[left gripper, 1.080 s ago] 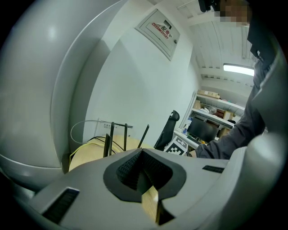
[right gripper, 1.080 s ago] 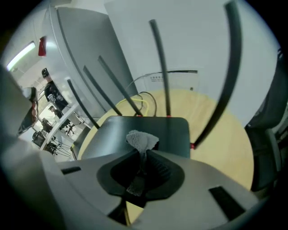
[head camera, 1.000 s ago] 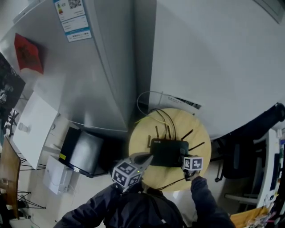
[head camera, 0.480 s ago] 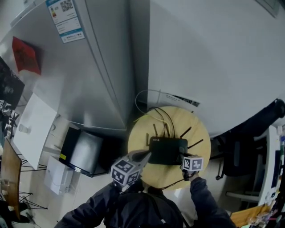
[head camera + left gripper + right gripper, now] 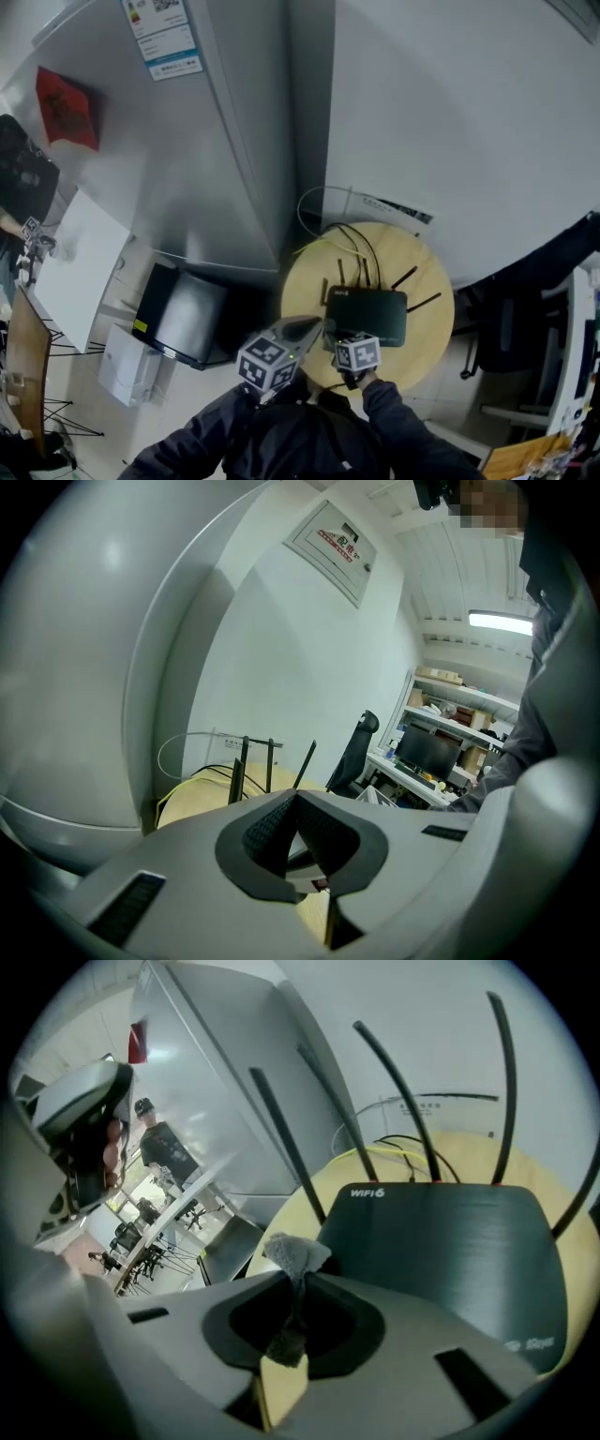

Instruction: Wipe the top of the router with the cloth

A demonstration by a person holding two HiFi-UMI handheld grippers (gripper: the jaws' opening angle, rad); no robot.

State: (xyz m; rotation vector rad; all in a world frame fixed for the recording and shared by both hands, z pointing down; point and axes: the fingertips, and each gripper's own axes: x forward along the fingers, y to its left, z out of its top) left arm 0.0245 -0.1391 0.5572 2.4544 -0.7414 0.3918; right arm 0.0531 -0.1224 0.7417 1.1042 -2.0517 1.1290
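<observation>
A black router (image 5: pixel 370 316) with several upright antennas lies on a small round wooden table (image 5: pixel 427 337). In the right gripper view the router (image 5: pixel 450 1251) fills the right side, with "WIFI6" printed at its far left corner. My right gripper (image 5: pixel 292 1274) is shut on a small grey cloth (image 5: pixel 298 1254), which pokes up just off the router's near left corner. In the head view the right gripper (image 5: pixel 349 336) sits at the router's front left edge. My left gripper (image 5: pixel 313 327) hovers beside the table's left rim; its jaws (image 5: pixel 295 794) are shut with nothing between them.
A tall grey refrigerator (image 5: pixel 216 141) stands left of the table and a white curved wall (image 5: pixel 450 122) behind it. Cables (image 5: pixel 349 239) run off the router's back. A dark box (image 5: pixel 178 314) sits on the floor at left, an office chair (image 5: pixel 525 319) at right.
My right gripper has moved left along the router's front, from the right corner to the left corner, with the cloth in it. The left gripper has kept its place.
</observation>
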